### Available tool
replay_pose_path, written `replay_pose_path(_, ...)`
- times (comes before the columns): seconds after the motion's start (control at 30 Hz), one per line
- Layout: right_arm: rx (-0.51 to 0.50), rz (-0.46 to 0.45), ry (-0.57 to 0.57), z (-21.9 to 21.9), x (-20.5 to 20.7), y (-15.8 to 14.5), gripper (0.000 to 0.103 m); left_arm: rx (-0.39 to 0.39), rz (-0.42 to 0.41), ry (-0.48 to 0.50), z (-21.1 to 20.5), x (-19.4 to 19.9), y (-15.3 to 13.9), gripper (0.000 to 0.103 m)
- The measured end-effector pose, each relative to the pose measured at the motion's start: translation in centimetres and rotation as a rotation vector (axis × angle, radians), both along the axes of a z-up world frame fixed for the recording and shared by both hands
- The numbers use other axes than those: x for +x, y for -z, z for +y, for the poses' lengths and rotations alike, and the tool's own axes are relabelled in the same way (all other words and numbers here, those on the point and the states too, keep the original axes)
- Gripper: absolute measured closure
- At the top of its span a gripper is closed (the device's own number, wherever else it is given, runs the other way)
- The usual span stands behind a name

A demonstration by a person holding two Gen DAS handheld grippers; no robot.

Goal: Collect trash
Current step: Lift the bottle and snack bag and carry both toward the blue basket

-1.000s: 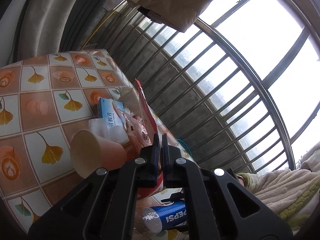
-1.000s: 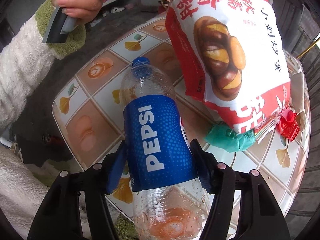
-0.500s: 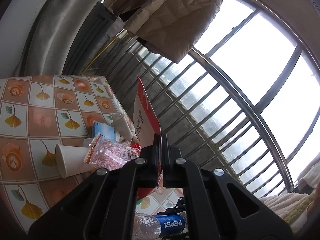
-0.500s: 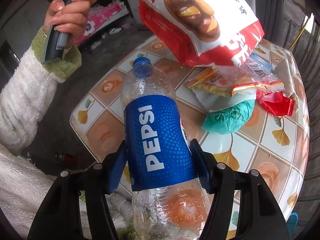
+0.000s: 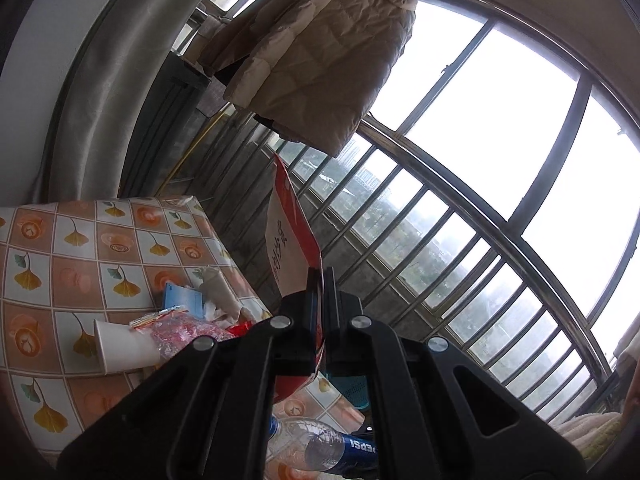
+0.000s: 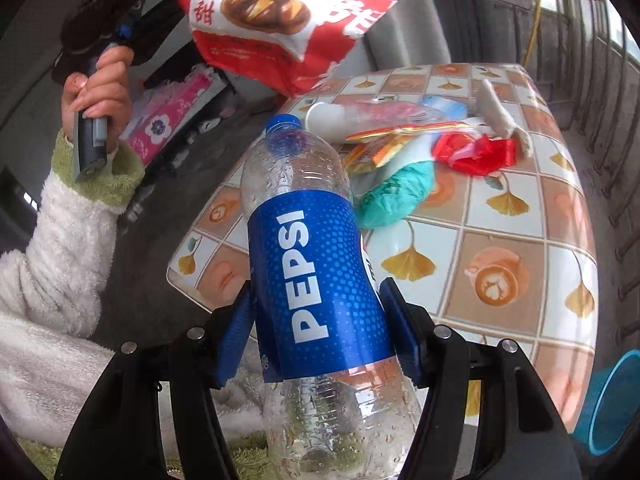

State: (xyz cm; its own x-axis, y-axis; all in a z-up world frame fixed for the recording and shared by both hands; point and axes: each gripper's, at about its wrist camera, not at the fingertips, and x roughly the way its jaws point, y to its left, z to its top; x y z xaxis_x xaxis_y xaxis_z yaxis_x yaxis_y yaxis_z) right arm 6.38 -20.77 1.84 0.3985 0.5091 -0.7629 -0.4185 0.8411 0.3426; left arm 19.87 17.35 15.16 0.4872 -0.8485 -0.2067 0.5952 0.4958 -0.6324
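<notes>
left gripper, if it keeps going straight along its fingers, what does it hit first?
Probably nothing near: beyond the left gripper, shut on the red-and-white snack bag, the line runs past the table edge toward the window railing. Depth is unclear.

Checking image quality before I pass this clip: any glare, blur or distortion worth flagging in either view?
Left wrist: window blown out white, railing bars bowed by the fisheye, table dim but readable. Right wrist: Pepsi bottle sharp, chestnut bag slightly motion-blurred, corners vignetted black.
</notes>
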Motion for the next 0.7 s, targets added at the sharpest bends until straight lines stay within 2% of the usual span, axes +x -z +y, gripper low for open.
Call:
replay_pose_path(0.13,0.021,-0.022,0.156,-5.0,-1.5,-0.6,0.042,-0.001,0.014,0.025,-3.6,0.3,-0.4,0.102)
replay_pose_path(0.33,0.069,-0.057,0.428,-13.5,-4.9,-1.0,0.042,0.03,0.084,0.105,-12.0,1.9,0.7,0.102)
replay_pose_path(0.5,0.11,-0.066,0.666,-20.5,-8.2,-0.6,0.042,0.111,0.126,0.192,-21.7,2.3,2.1,0.102)
replay_pose_path(0.7,0.191,-0.017,0.977,-29.1,-11.8,2.0,0.042,0.269,0.142,0.29,-35.4,0.7,5.4,0.102)
